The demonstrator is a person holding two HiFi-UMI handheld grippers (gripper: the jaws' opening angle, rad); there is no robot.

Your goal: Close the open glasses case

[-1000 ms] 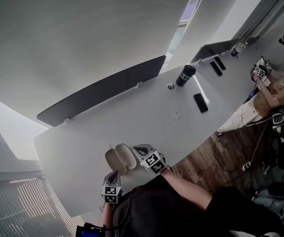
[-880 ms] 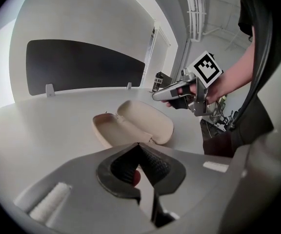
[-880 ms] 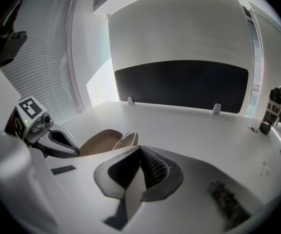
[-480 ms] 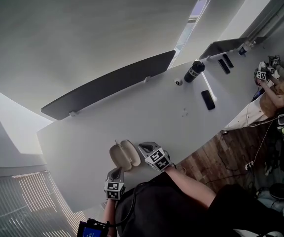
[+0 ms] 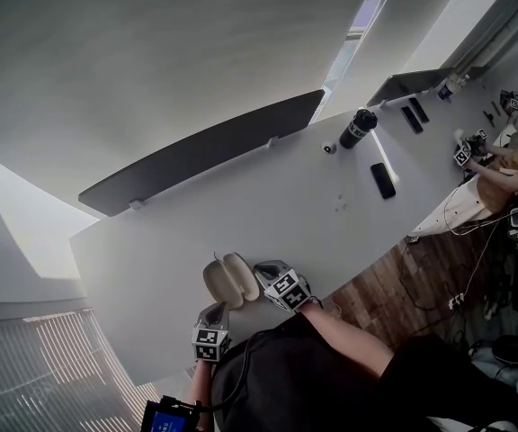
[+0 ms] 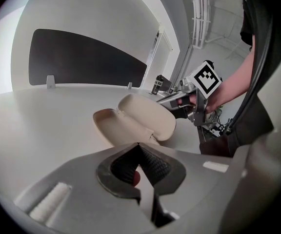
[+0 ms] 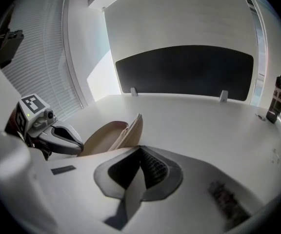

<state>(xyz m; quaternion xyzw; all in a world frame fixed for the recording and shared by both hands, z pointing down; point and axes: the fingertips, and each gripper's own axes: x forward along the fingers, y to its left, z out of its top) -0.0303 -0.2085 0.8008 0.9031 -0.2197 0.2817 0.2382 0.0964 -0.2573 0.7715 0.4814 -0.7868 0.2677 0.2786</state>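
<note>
On my head feed the glasses case (image 5: pixel 230 280) sits open on the white table (image 5: pixel 178 241), close to the near edge and right in front of the person's body. It is beige, with its two shells spread apart at the hinge. From the right gripper view one shell lies hollow-up and shows only its pale lining. The other stands tilted up beside it, edge-on to me, so I cannot tell what that half holds.

The left gripper (image 6: pixel 140 144) has its tongs pinched together, tip against tip, gripping nothing. It points at the case from the near side, close but apart from it. The right gripper (image 7: pixel 140 148) is likewise narrowed to a closed point and carries nothing, with the case just ahead and to its left. In the left gripper view the right gripper's nose sits behind the raised shell — touching it or not, I cannot say.

Far along the table a dark bottle (image 5: pixel 358 126) stands upright. It is opaque, so its contents are beyond me. A black phone (image 5: pixel 383 180) lies flat near it.
</note>
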